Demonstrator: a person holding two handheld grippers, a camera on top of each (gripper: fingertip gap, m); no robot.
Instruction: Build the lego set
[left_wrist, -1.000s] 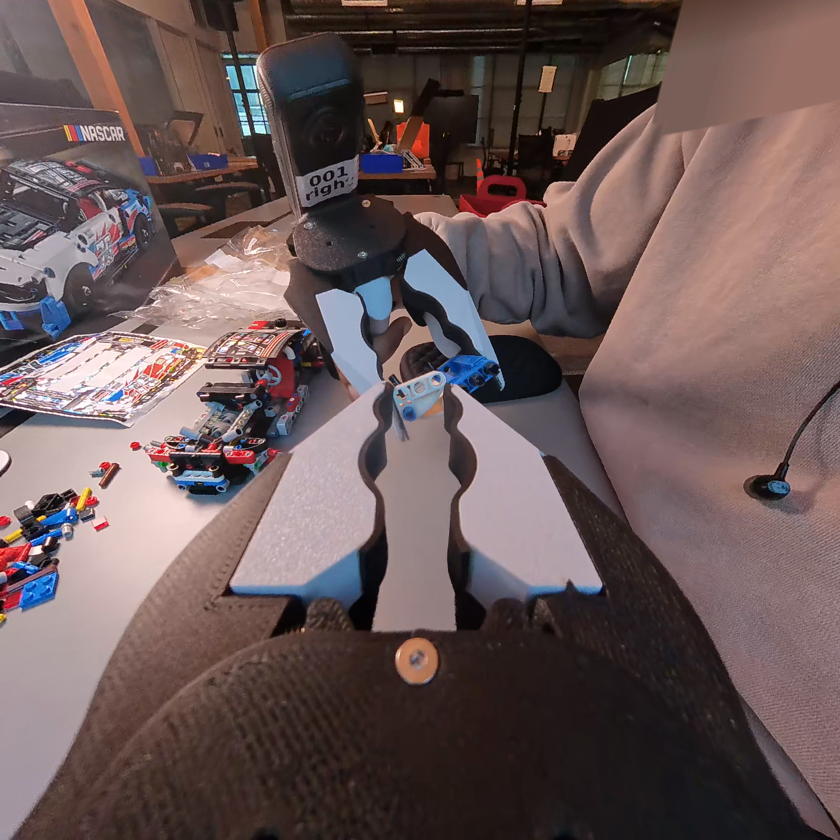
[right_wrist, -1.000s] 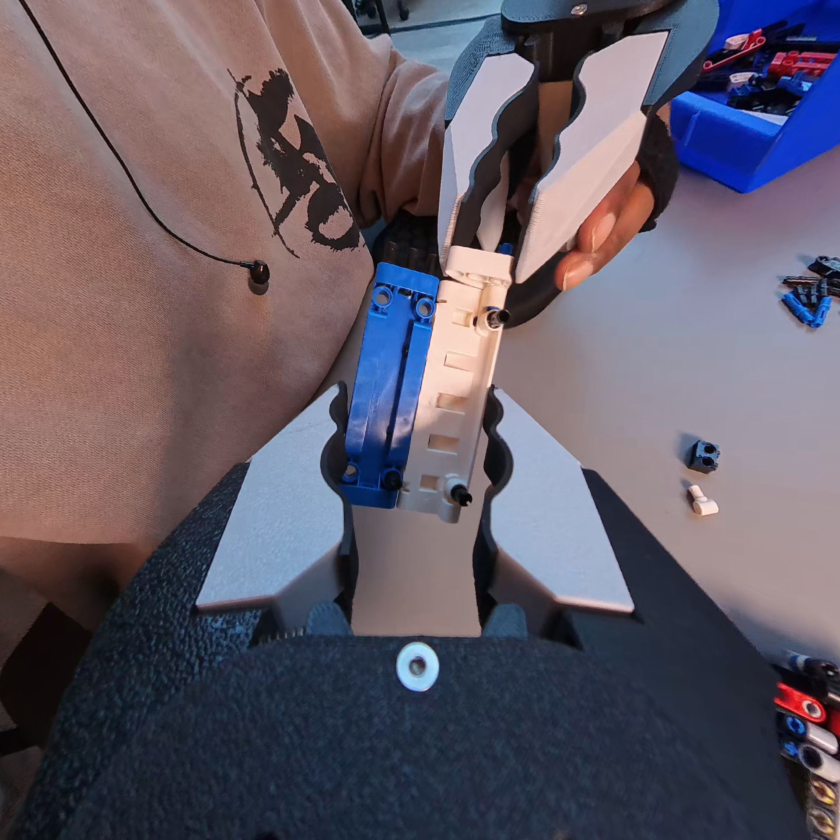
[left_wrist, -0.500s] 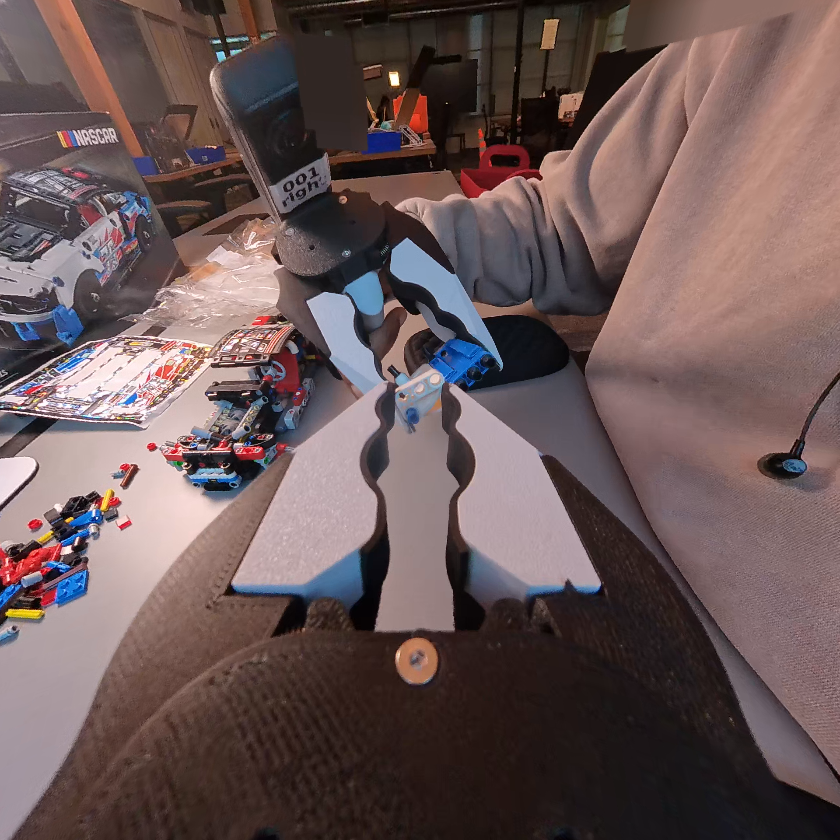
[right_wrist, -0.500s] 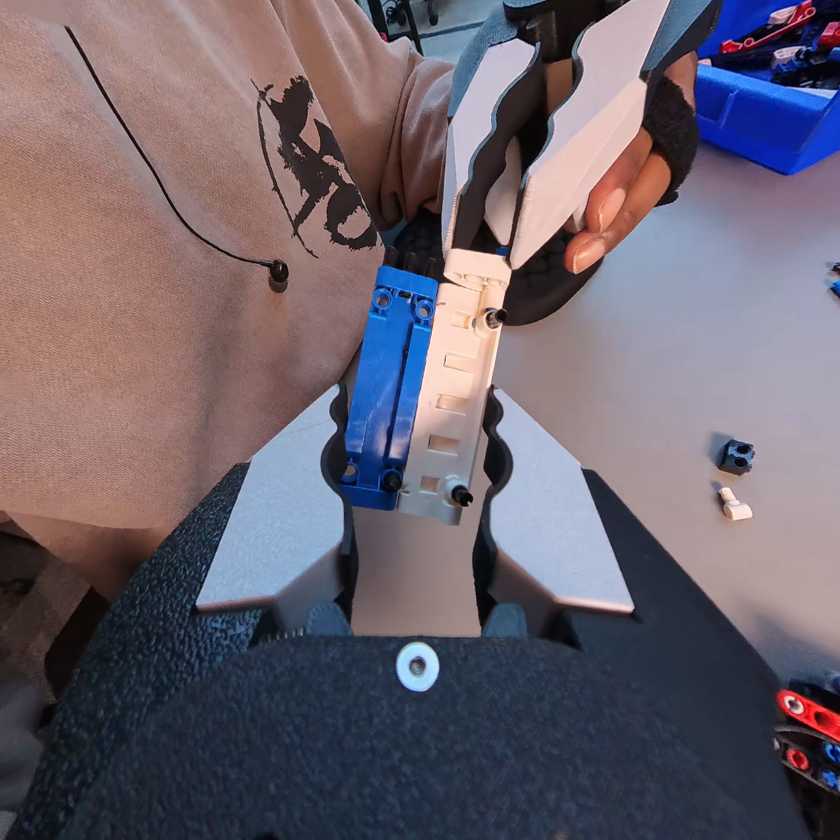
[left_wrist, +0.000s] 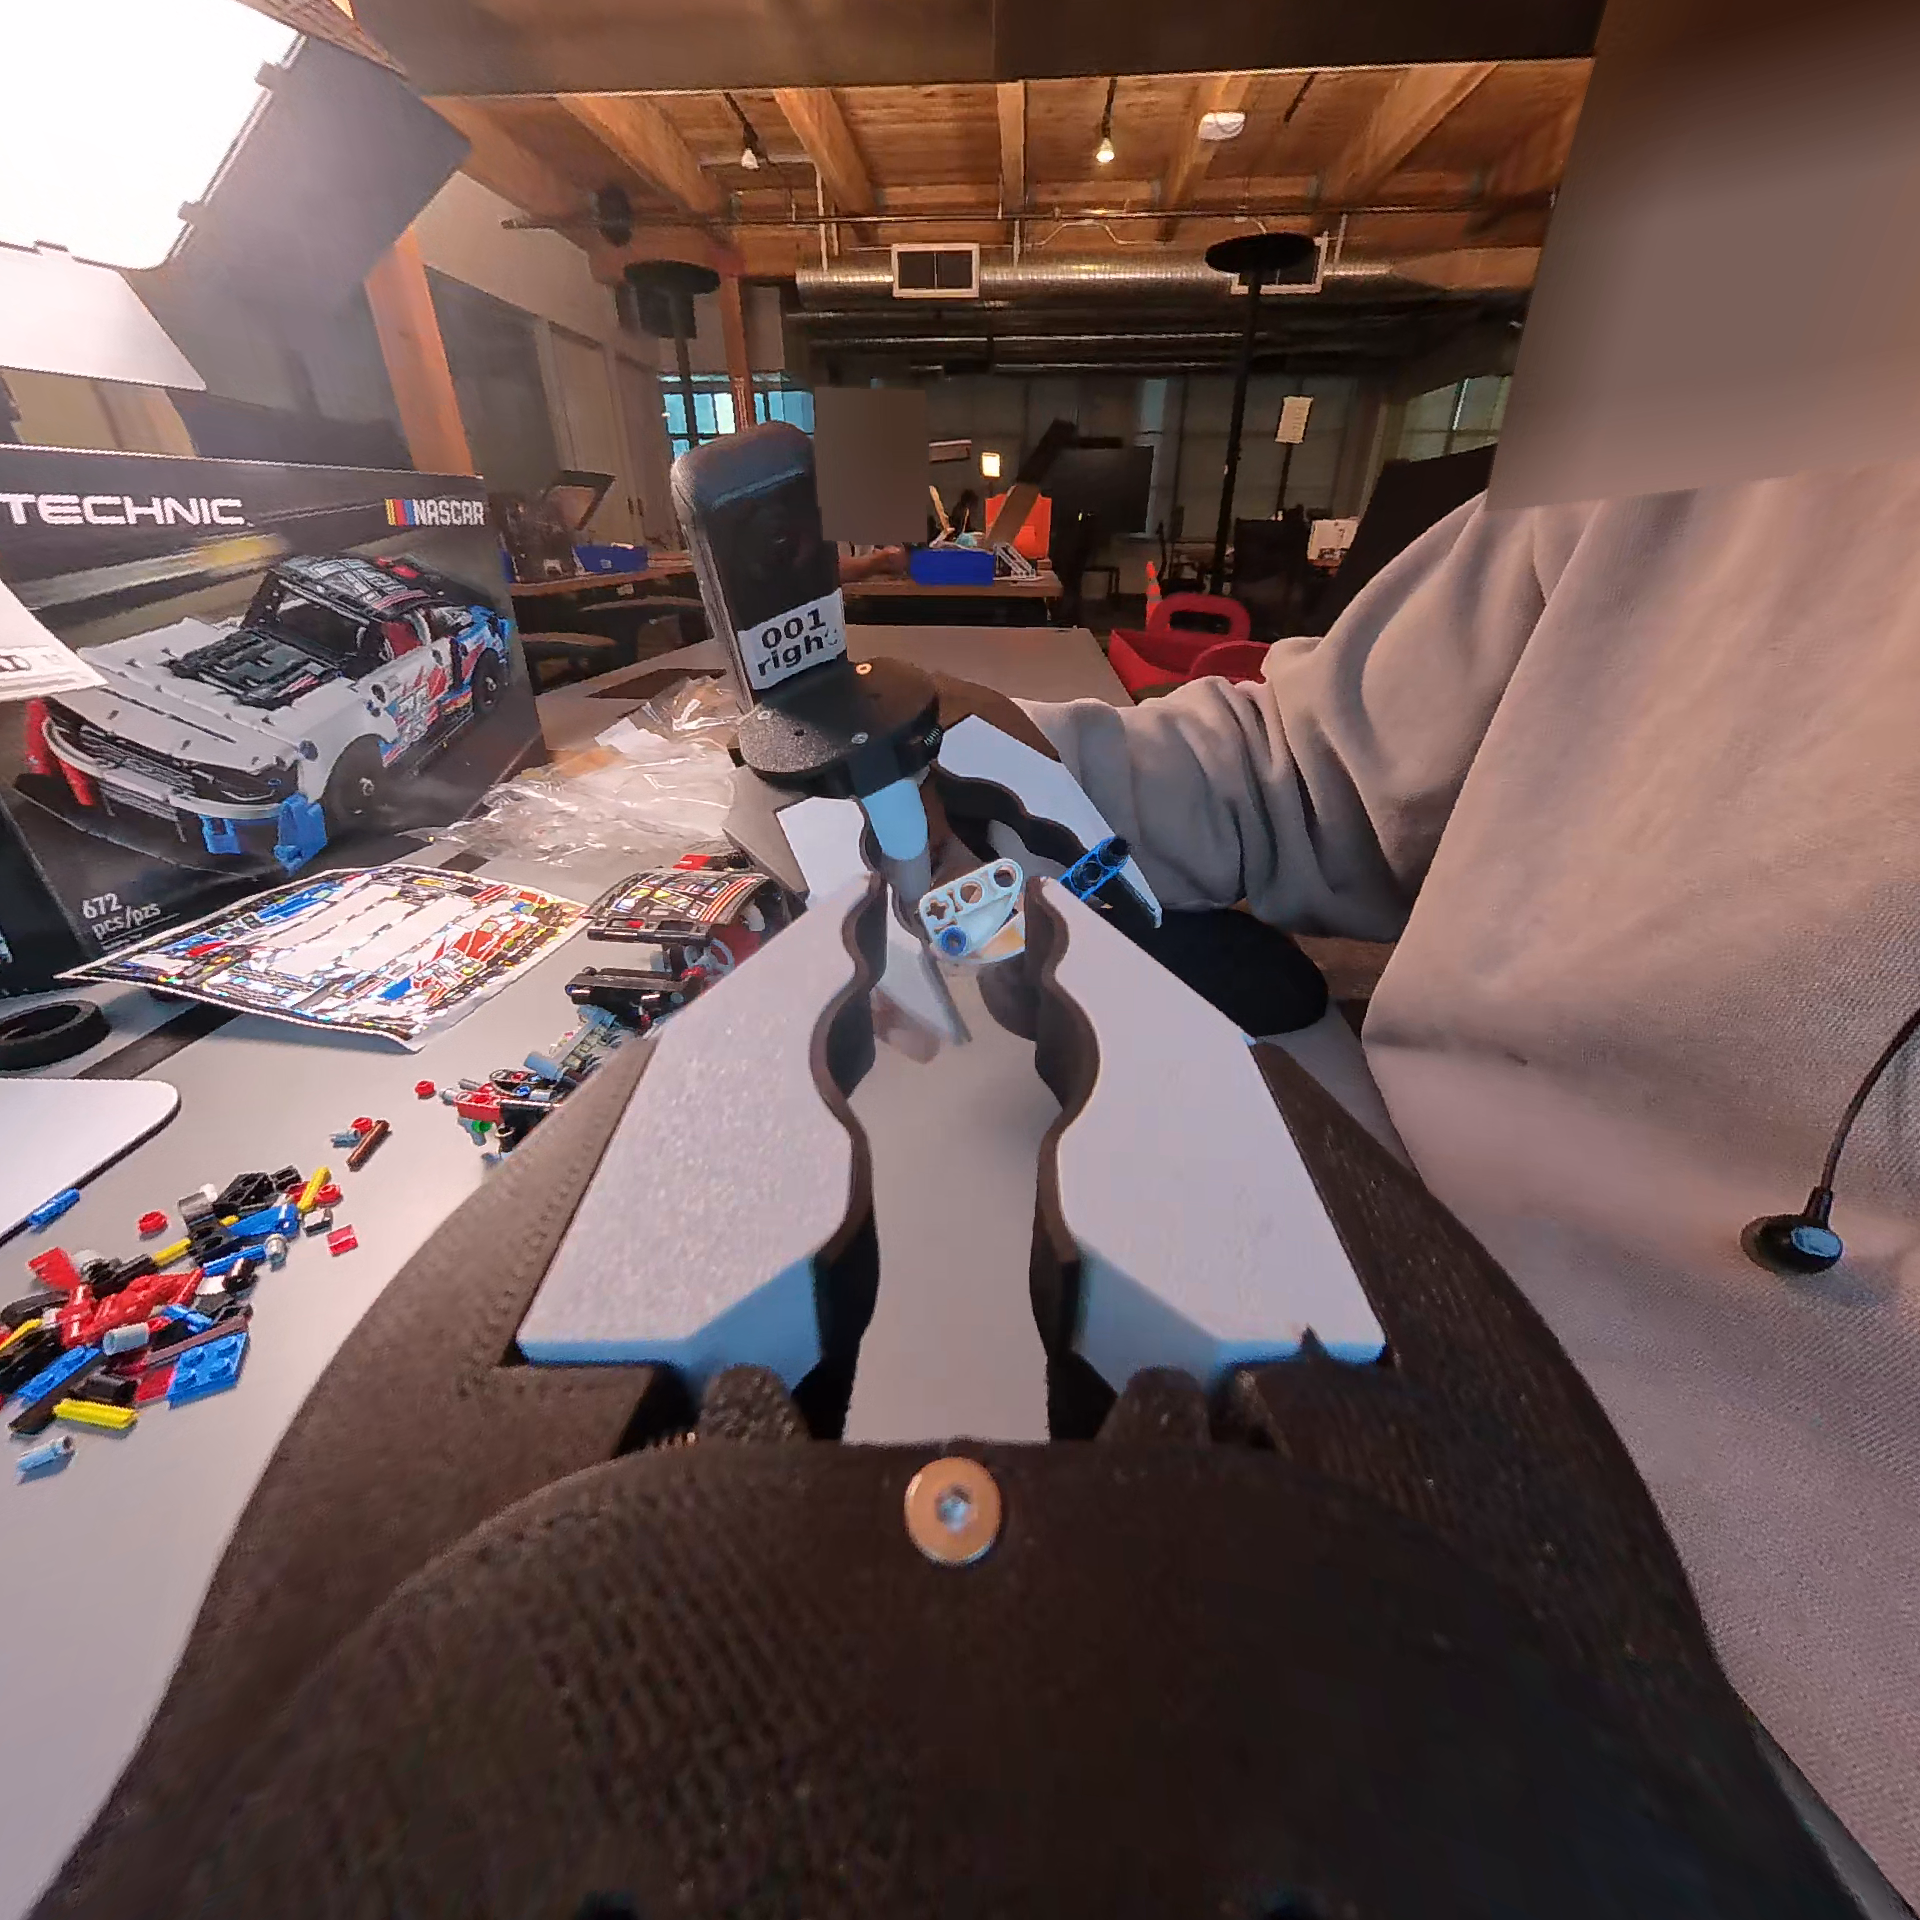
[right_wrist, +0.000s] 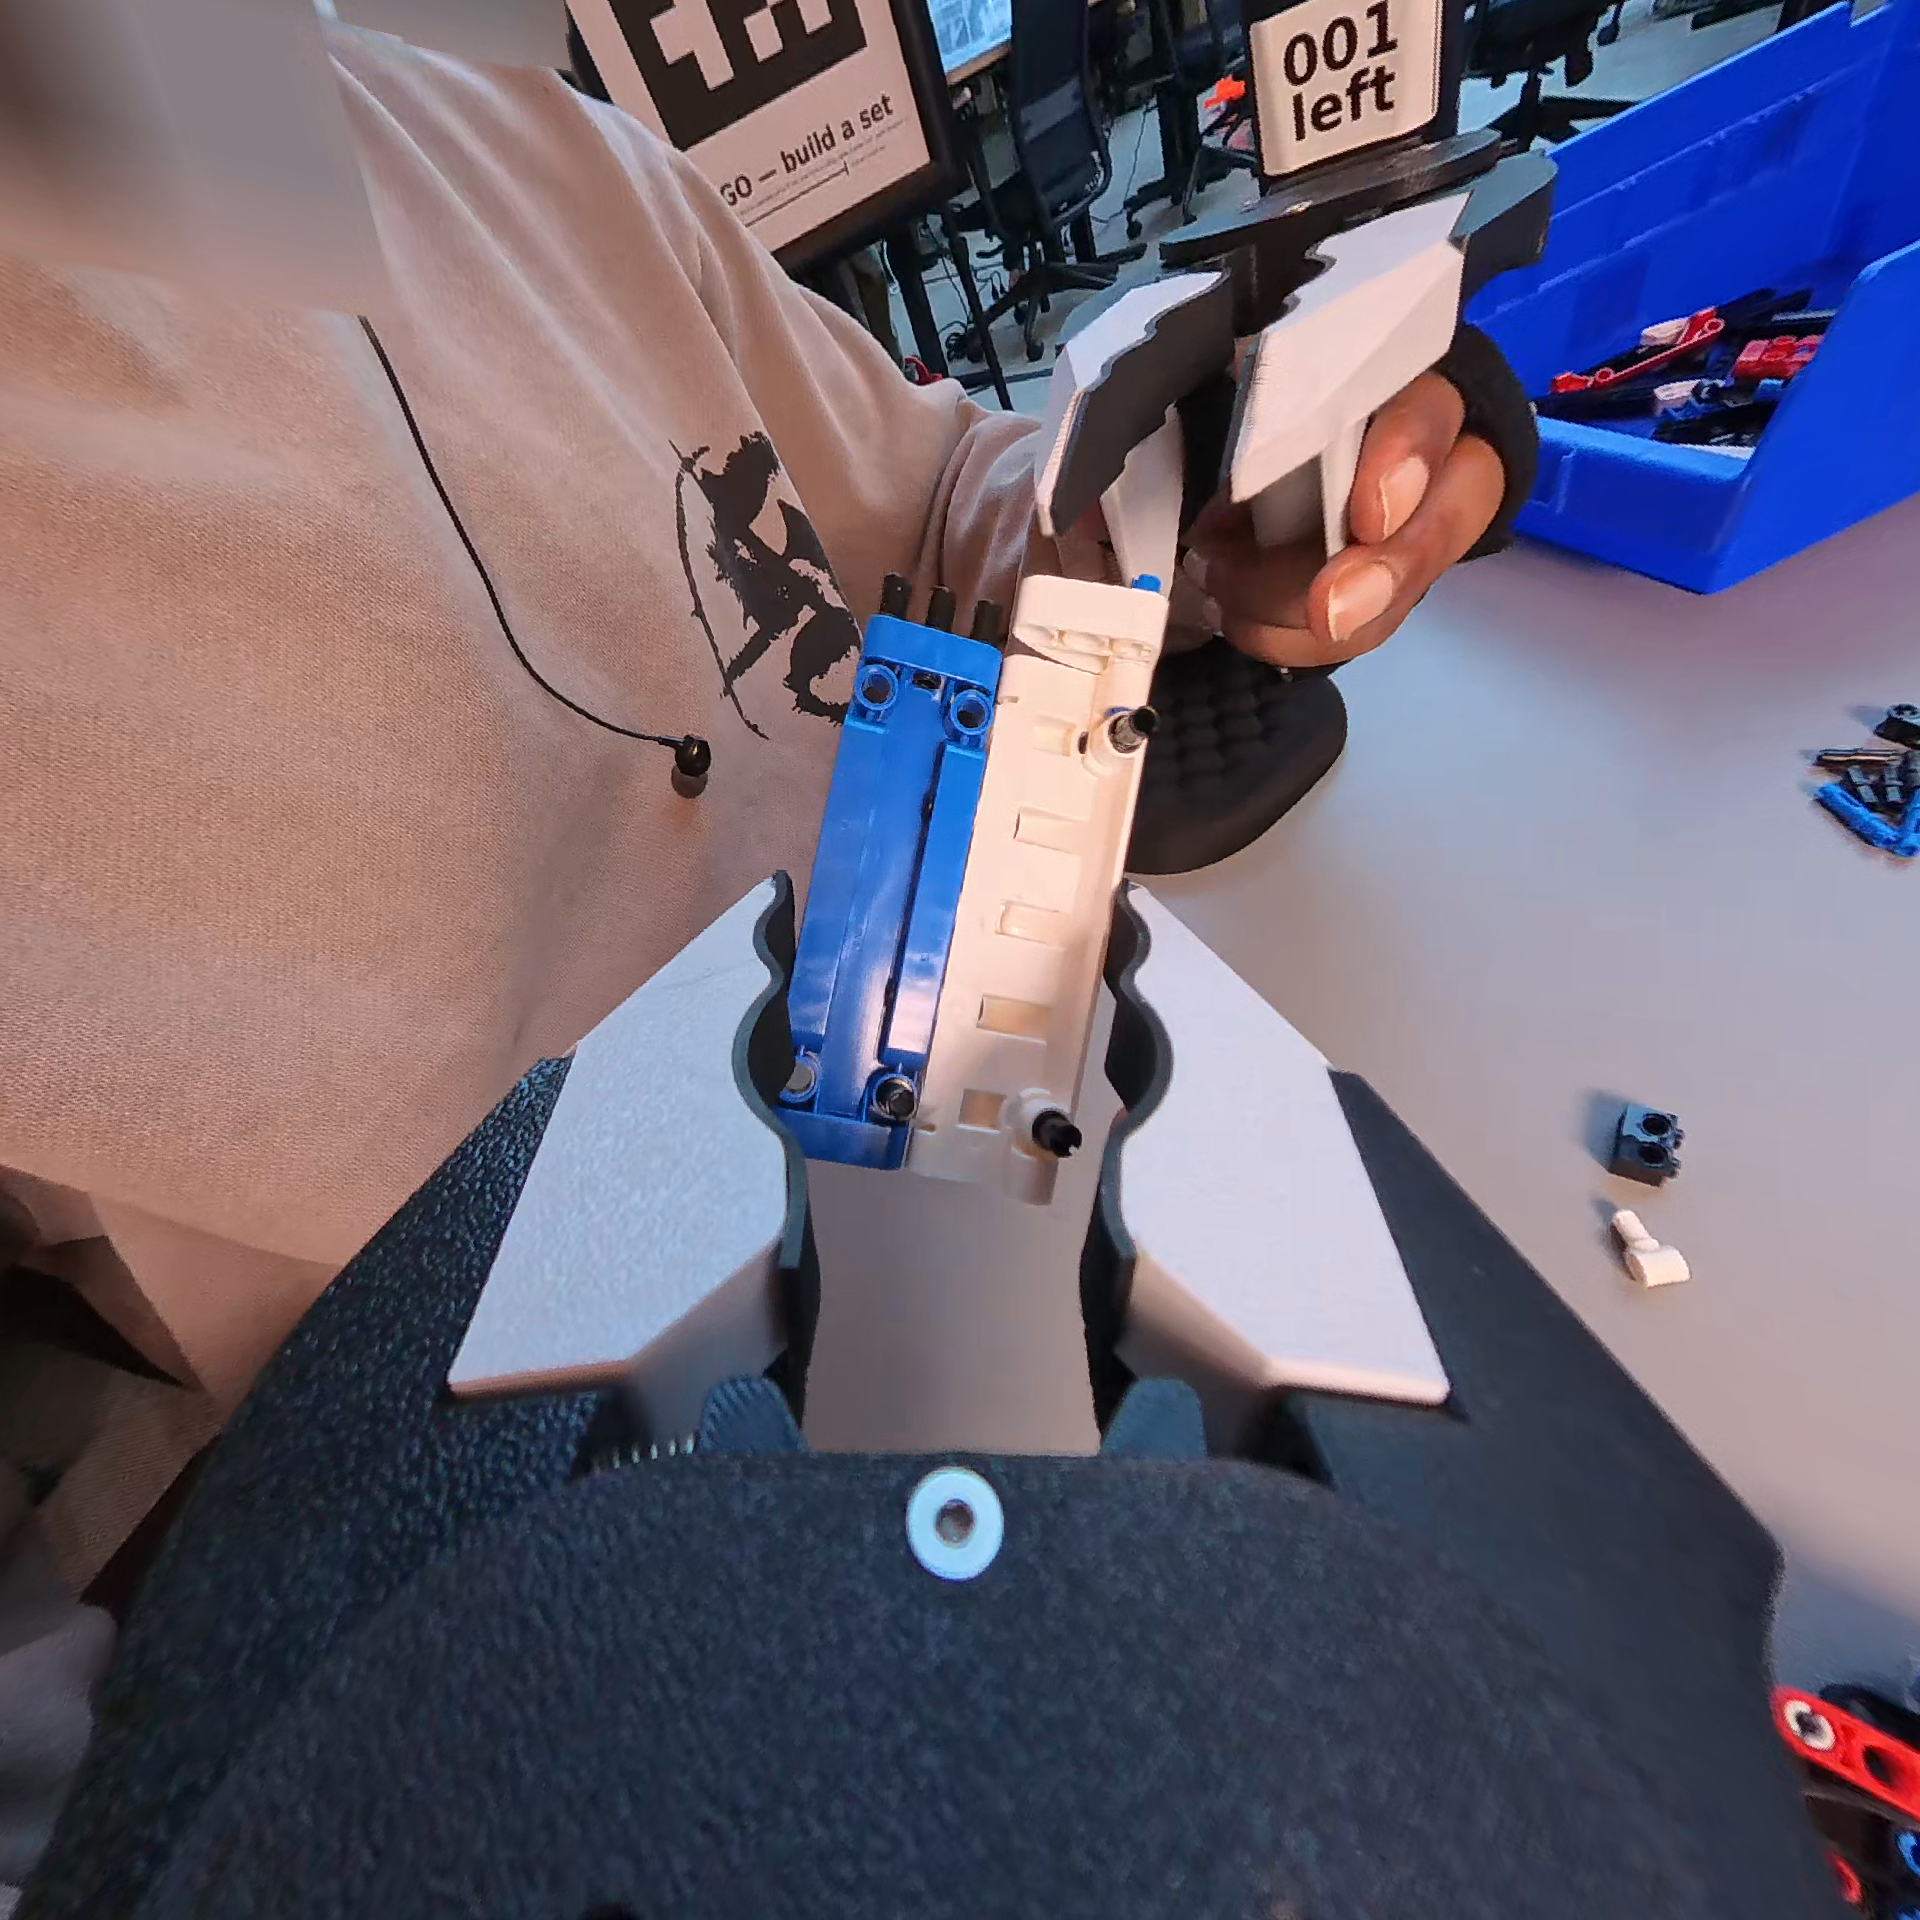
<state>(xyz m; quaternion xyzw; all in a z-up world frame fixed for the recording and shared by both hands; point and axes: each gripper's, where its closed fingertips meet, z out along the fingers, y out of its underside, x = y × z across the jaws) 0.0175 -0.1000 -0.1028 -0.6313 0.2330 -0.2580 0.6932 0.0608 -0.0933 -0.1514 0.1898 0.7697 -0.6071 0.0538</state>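
My right gripper (right_wrist: 945, 935) is shut on a blue and white panel assembly (right_wrist: 977, 883), which stands upright in front of the person's chest. My left gripper (left_wrist: 961, 914) is shut on a small white piece with holes (left_wrist: 971, 904) that carries a blue pin. In the right wrist view the left gripper (right_wrist: 1153, 499) comes down from the upper right, tilted, and the piece's blue pin end touches the white panel's top edge (right_wrist: 1091, 613). A hand (right_wrist: 1382, 540) grips that tool. In the left wrist view most of the assembly is hidden behind the piece.
A partly built car chassis (left_wrist: 665, 956), a sticker sheet (left_wrist: 332, 935), the set's box (left_wrist: 249, 665) and a pile of loose pieces (left_wrist: 135, 1309) lie to the left. A blue bin (right_wrist: 1714, 343), a black piece (right_wrist: 1647, 1138) and a white piece (right_wrist: 1650, 1252) are to the right. Some 7 cm of space lies between my two pairs of fingers.
My left gripper has tilted upward and risen with the small white piece; in the right wrist view it has moved up and right. My right gripper still holds the assembly the same way.
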